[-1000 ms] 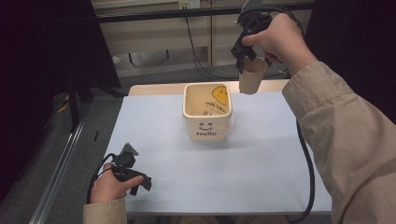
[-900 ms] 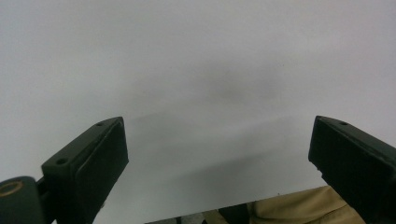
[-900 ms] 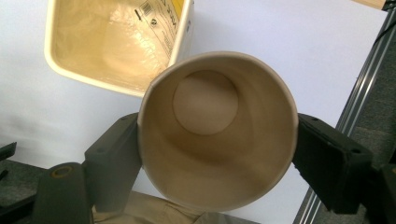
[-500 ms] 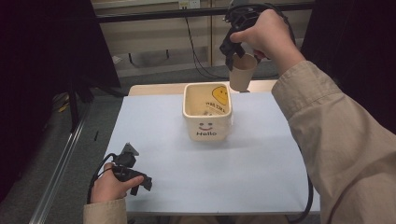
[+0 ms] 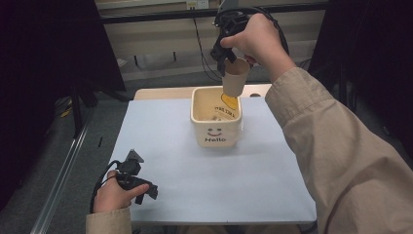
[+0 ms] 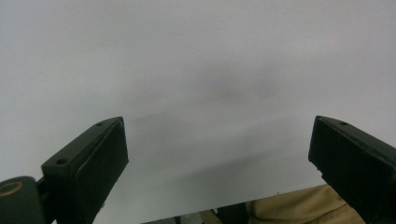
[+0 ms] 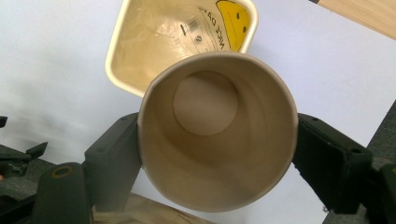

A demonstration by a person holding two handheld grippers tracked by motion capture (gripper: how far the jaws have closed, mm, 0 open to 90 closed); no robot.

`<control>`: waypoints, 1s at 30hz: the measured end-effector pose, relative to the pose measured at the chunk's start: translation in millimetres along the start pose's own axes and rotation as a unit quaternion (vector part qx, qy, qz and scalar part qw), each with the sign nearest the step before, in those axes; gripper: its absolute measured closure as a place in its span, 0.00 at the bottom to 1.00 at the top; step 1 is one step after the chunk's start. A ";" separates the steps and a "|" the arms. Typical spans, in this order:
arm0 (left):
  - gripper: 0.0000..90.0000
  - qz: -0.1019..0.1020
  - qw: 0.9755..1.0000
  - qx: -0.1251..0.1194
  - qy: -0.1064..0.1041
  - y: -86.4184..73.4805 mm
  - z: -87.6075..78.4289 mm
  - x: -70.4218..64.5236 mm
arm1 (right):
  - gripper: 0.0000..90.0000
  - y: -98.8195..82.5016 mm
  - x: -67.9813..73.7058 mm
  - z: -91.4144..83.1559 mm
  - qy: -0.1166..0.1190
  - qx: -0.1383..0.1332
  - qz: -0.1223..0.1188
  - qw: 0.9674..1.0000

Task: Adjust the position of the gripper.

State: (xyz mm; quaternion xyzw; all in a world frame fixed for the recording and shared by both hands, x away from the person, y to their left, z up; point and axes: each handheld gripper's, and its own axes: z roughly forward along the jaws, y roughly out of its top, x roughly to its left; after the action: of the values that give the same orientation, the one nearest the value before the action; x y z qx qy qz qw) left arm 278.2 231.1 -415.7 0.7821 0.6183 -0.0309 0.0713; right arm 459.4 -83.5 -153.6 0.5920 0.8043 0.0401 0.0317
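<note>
High view: right gripper [image 5: 233, 66] is held above the far rim of a cream square plastic bin w/ a "Hello" smiley face [image 5: 215, 134], jaws clamped on a brown paper cup [image 5: 235, 78], upright, in the air over the bin's back edge. Left gripper [image 5: 139, 183] rests near the pale grey table [image 5: 195, 185] front-left corner.

Left gripper view: jaws spread wide, nothing between them, table surface ahead.

Right gripper view: jaws pinch the cup [image 7: 217, 130] on both sides of its rim; cup is empty. Bin [image 7: 140, 51] lies beyond it.
</note>
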 end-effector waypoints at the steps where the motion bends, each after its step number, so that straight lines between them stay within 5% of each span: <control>1: 0.05 0.005 1.000 0.000 0.004 0.3 0.0 0.4 | 0.23 0.4 0.1 0.7 -0.001 0.000 0.000 1.000; 30: 0.05 0.001 1.000 -0.008 0.002 0.1 -0.5 2.0 | 0.22 15.7 11.1 84.8 0.009 0.033 -0.018 0.999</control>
State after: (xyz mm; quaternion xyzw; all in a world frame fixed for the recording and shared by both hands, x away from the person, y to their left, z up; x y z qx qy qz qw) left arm 278.7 233.0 -415.4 0.7820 0.6182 -0.0239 0.0761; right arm 479.4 -66.0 -236.4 0.5779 0.8159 0.0185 0.0055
